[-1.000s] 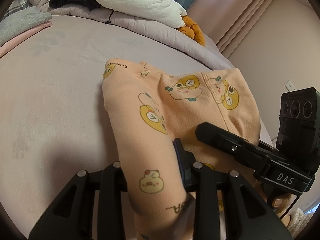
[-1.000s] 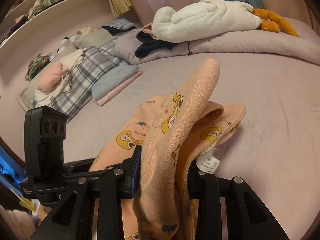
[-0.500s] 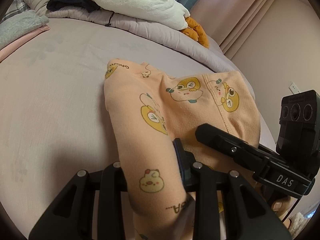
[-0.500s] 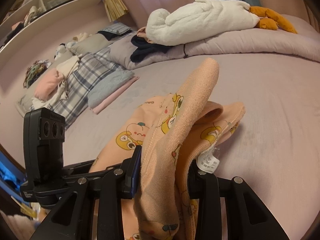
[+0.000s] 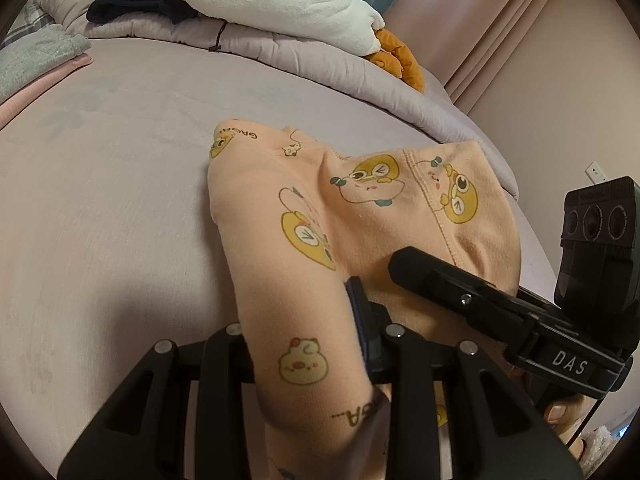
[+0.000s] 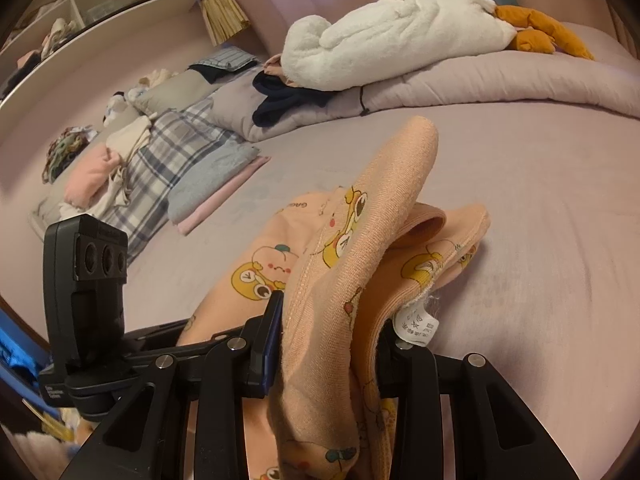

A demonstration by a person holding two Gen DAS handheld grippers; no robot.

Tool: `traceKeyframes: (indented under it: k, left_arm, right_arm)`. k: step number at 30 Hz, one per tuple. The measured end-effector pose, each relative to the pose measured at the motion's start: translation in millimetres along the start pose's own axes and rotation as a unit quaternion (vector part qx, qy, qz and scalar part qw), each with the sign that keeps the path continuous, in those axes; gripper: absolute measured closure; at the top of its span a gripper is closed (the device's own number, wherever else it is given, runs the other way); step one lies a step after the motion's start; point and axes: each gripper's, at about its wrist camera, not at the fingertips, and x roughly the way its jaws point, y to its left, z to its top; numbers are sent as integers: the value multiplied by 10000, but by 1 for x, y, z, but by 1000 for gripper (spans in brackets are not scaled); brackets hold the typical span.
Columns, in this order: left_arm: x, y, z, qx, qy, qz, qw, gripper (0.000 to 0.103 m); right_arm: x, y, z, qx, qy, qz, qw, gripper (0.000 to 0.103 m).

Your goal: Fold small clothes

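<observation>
While both grippers clamp the peach garment, keep its edge taut. Left gripper, right gripper: lower evenly onto the bed.

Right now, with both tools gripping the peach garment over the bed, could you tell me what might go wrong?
1. The right tool pinches bunched layers of the peach cartoon-print garment; one could slip, spoiling the fold.
2. Its care label sits beside one finger and might snag.
3. The left tool holds a thick roll, so the edges may land misaligned.
</observation>
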Motion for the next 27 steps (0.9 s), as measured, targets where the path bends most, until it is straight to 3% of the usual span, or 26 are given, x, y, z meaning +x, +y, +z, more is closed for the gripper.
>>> traceKeyframes:
  k: [27]
  left_arm:
    - [16,3,8,-71,212,201,9995,73]
  right_arm:
    - [11,-12,-1,171,114,95,9997,67]
